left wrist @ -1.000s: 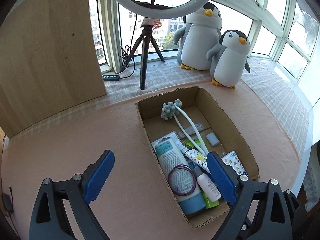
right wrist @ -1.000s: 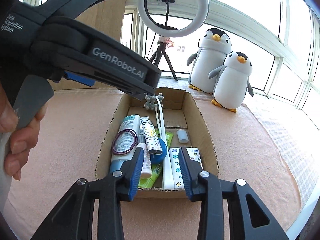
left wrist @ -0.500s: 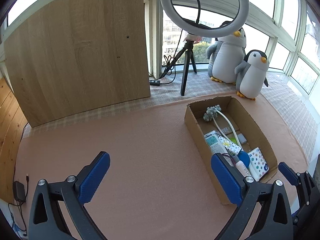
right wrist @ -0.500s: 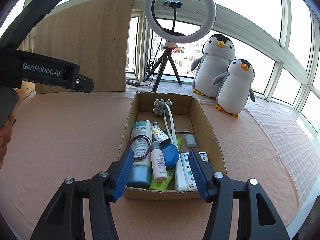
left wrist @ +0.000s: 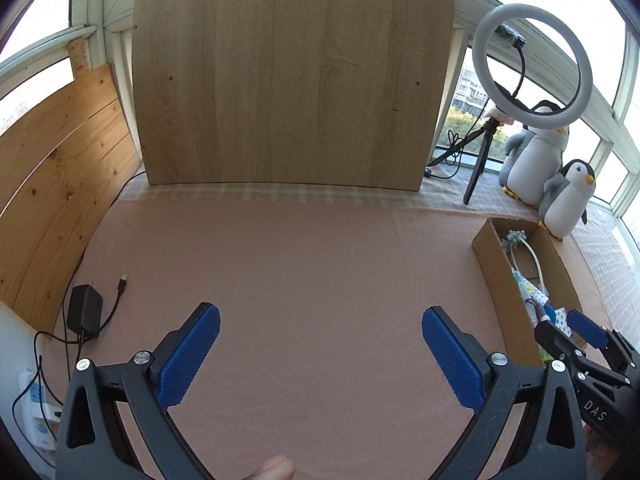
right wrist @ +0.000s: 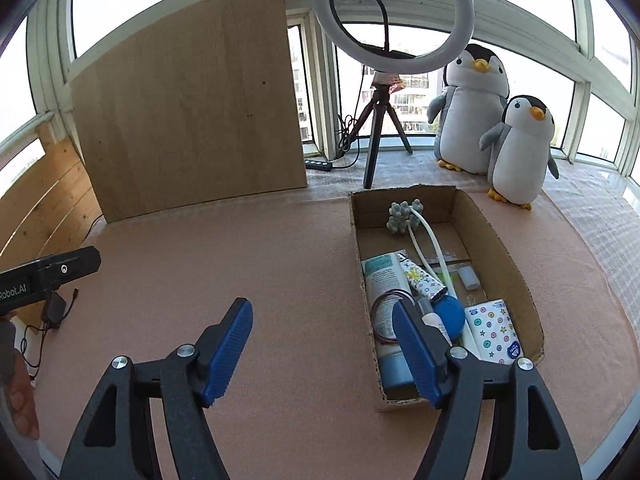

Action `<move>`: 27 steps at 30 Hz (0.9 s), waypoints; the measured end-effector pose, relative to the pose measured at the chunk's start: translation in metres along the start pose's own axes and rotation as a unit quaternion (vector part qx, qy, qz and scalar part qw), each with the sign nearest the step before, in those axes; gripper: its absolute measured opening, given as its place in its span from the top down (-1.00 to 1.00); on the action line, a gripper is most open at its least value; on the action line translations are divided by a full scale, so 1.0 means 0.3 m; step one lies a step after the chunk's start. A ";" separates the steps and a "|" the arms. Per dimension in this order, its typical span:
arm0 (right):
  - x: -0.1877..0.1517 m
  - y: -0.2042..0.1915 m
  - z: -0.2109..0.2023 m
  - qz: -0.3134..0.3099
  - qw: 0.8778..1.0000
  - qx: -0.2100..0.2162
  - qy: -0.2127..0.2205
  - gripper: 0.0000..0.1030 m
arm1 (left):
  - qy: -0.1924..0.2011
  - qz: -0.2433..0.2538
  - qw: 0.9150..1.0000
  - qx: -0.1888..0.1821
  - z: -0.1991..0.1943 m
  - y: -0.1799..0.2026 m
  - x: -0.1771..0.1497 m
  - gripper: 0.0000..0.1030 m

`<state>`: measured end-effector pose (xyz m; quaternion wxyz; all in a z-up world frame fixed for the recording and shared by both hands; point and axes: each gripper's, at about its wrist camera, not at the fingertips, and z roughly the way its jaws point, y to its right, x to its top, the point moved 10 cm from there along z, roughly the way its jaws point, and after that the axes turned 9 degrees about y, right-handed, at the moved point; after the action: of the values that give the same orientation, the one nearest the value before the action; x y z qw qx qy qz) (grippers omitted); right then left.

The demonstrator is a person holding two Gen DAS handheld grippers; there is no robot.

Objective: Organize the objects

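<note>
An open cardboard box [right wrist: 500,240] sits on the pink mat, and in the left wrist view the box [left wrist: 490,256] is at the far right. It holds a teal tube [right wrist: 386,280], a purple hair band [right wrist: 386,312], a patterned tube [right wrist: 422,280], a blue round case [right wrist: 450,314], a tissue pack [right wrist: 496,330] and a white massager [right wrist: 404,216]. My left gripper [left wrist: 320,316] stands wide open over bare mat, holding nothing. The jaws of my right gripper [right wrist: 322,306] are opening just left of the box, with nothing between them.
A wooden board [left wrist: 292,80] leans at the back. A ring light on a tripod [right wrist: 376,148] and two penguin plush toys [right wrist: 516,152] stand behind the box. A black power adapter [left wrist: 84,312] with its cable lies at the mat's left edge beside wood panelling [left wrist: 52,184].
My left gripper swung left, away from the box, and now faces bare mat and the board. My right gripper's jaws widened and it shifted left, so the box now lies to its right.
</note>
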<state>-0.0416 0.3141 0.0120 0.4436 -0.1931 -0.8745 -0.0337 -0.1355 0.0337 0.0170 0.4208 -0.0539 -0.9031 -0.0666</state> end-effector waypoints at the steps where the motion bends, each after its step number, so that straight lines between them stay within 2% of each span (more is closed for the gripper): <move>1: 0.002 -0.035 0.002 -0.004 1.000 0.006 -0.004 -0.33 | 0.004 0.000 1.000 0.006 -0.014 -0.034 -0.006 -0.99; 7: -0.006 -0.219 0.000 -0.047 0.998 0.023 -0.018 -0.38 | 0.020 -0.011 1.000 0.011 -0.095 -0.189 -0.045 -0.99; 14: -0.027 -0.347 -0.020 -0.081 0.996 0.037 -0.025 -0.39 | 0.037 0.000 0.999 0.022 -0.166 -0.242 -0.058 -0.99; 27: -0.034 -0.382 -0.067 -0.083 0.995 0.051 -0.022 -0.40 | 0.045 0.022 0.998 0.022 -0.233 -0.207 -0.041 -0.99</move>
<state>-0.0629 0.2006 0.0291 0.4290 -0.0974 -0.8978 -0.0214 -0.0845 -0.0397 0.0475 0.4637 -0.0619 -0.8830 -0.0398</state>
